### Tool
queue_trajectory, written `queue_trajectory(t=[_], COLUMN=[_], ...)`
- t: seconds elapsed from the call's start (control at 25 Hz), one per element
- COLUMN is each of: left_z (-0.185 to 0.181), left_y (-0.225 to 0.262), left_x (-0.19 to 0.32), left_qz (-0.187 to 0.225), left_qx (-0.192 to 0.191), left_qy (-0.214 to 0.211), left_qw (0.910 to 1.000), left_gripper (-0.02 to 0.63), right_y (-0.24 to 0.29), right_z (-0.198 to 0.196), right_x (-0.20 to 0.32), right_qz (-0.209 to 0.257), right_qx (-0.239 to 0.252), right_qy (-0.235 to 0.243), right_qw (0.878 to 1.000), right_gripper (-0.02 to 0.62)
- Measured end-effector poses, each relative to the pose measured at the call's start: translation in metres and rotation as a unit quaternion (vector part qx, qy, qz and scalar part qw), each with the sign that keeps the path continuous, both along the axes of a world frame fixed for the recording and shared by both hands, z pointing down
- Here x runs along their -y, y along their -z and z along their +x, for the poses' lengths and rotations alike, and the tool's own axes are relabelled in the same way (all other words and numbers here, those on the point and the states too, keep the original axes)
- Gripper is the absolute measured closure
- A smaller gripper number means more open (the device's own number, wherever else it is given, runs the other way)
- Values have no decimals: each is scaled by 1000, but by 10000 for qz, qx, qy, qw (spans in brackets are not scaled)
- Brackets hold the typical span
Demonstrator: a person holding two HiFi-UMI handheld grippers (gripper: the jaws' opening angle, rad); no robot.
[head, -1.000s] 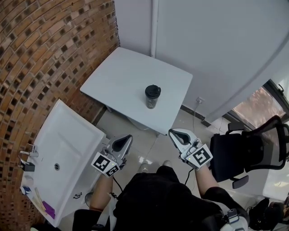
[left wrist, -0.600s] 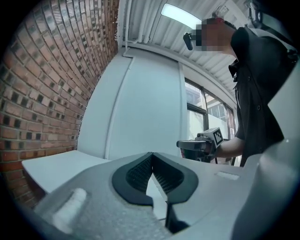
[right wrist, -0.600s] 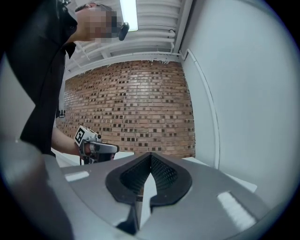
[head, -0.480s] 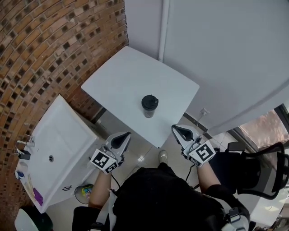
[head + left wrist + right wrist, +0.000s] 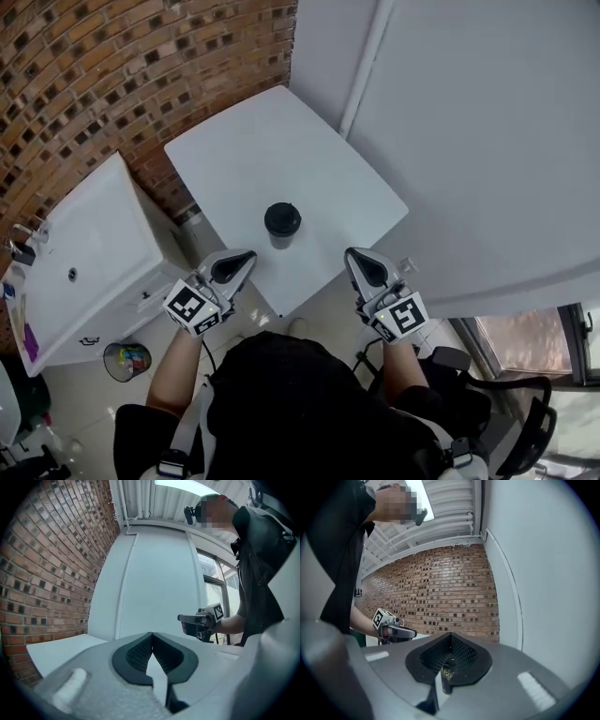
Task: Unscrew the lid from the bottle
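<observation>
A dark bottle (image 5: 282,223) with a black lid stands upright near the front edge of a white square table (image 5: 244,159). Both grippers hang level in front of that edge, apart from the bottle. My left gripper (image 5: 246,255) is to the bottle's lower left, jaws shut on nothing. My right gripper (image 5: 352,253) is to its lower right, also shut and empty. In the right gripper view the bottle (image 5: 447,674) shows through the notch behind the shut jaws, with the left gripper (image 5: 391,629) at the side. The left gripper view shows the right gripper (image 5: 199,620) and the table's top (image 5: 61,651).
A white sink cabinet (image 5: 84,253) stands left of the table against the brick wall (image 5: 112,75). A white wall with a vertical pipe (image 5: 366,66) runs behind and to the right. A small bin (image 5: 127,359) sits on the floor; an office chair (image 5: 506,422) is at lower right.
The person has stepped toward the table, so both grippers now sit close to its front edge, on either side of the bottle. Both stayed shut.
</observation>
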State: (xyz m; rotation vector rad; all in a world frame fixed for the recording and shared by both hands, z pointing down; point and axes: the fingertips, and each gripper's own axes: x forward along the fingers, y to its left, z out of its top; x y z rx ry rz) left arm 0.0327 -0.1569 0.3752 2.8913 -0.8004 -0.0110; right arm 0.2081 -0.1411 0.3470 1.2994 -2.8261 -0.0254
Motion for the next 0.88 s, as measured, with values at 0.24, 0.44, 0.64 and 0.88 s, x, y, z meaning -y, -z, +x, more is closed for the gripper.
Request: queue_trajectory(t=[0.24, 0.44, 0.64, 0.88], left_z=[4, -9, -20, -5], left_y=[-11, -8, -7, -32], left_x=[-3, -3, 8, 13], left_qz=[-48, -197, -118, -109], left_qx=[56, 37, 92, 284], left_qy=[294, 477, 535, 227], left_qw=[9995, 9987, 9985, 9993], left_gripper=[603, 603, 603, 346], right_y=[-8, -5, -1, -10], right_z=[3, -15, -30, -31], right_x=[18, 28, 34, 44], right_qz=[-130, -103, -140, -334], right_qx=[-30, -86, -89, -37], right_qy=[472, 641, 750, 667], right_qw=[9988, 9979, 9970, 9972], right_gripper=[591, 591, 591, 591])
